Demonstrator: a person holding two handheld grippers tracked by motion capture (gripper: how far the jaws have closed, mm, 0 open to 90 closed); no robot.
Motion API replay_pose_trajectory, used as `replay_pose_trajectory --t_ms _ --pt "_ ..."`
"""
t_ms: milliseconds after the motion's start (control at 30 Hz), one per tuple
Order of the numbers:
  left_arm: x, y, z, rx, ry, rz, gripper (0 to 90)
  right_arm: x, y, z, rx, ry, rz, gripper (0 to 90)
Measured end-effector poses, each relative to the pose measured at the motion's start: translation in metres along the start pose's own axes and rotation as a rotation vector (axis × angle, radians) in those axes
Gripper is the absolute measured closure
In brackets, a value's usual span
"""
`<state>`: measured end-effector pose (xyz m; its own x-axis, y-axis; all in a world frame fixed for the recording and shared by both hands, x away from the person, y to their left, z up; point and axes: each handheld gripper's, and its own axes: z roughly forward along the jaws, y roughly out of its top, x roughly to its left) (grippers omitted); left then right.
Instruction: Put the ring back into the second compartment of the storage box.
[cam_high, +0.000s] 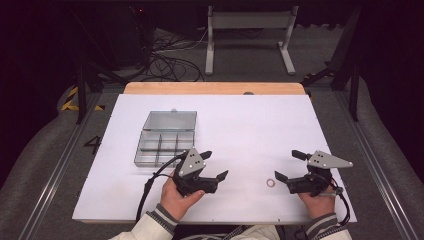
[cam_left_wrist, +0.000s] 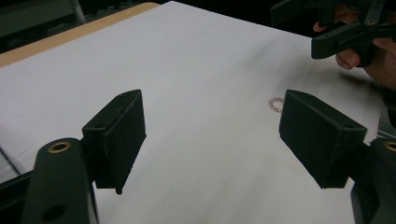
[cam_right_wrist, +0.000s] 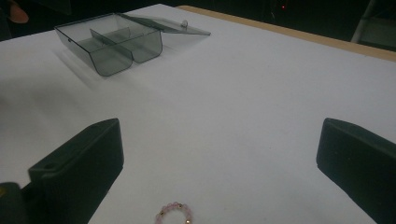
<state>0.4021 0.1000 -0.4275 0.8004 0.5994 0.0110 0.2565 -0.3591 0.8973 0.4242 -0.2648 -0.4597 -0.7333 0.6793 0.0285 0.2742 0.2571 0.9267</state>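
- My left gripper (cam_high: 216, 165) stands with jaws wide apart, holding nothing, beside the compartment box (cam_high: 164, 148).
- My right gripper (cam_high: 290, 165) is also spread wide and empty.
- A small pink bead ring (cam_high: 271, 183) lies on the white table (cam_high: 250, 125) between both grippers, just before my right jaws, untouched.

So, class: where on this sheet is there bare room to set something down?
Free: the wide stretch right of the open box, up to the far edge. Also the near left corner, below the box. Crowded: the near edge, where the left gripper and right gripper flank the bead ring.
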Motion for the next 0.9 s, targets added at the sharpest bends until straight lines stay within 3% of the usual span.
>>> replay_pose_trajectory --t_ms 433,900 --pt "-0.013 0.004 0.036 0.037 -0.028 0.011 24.7 0.0 0.0 0.0 0.0 0.006 -0.001 1.3" --pt "-0.025 0.006 0.072 0.068 -0.08 -0.035 27.1 0.001 0.0 0.0 0.001 0.01 0.002 1.3"
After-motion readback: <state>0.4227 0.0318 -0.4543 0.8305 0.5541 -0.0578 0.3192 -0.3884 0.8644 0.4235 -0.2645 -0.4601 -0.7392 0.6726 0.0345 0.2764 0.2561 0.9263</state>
